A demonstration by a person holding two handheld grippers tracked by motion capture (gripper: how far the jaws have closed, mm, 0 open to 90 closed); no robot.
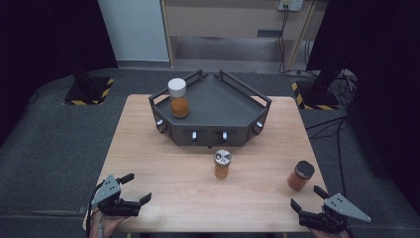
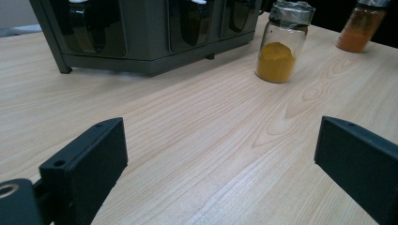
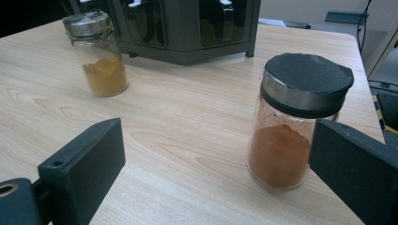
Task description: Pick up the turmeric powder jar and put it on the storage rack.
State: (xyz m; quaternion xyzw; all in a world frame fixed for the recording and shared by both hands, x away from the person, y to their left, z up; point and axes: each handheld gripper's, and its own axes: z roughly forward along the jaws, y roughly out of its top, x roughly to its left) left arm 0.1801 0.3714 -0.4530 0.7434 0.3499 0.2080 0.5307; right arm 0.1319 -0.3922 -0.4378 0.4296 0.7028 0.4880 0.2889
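Evidently readying a grasp, the right hand-held gripper (image 1: 308,198) stood wide open and empty, the black-lidded jar (image 3: 295,122) just ahead beside its right jaw; the left hand-held gripper (image 1: 132,187) gaped empty over bare desk (image 2: 197,140).

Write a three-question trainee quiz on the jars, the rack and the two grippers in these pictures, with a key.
1. True or false: the white-lidded jar stands on the dark rack.
2. Which jar is nearest the right gripper?
A. the black-lidded jar
B. the silver-lidded jar
C. the white-lidded jar
3. Fill in: the left gripper has its jaws ____ and holds nothing.

Key
1. True: it stands upright at the rack's left side.
2. A: in the right gripper view it stands just ahead of the spread jaws, by the right-hand one.
3. open
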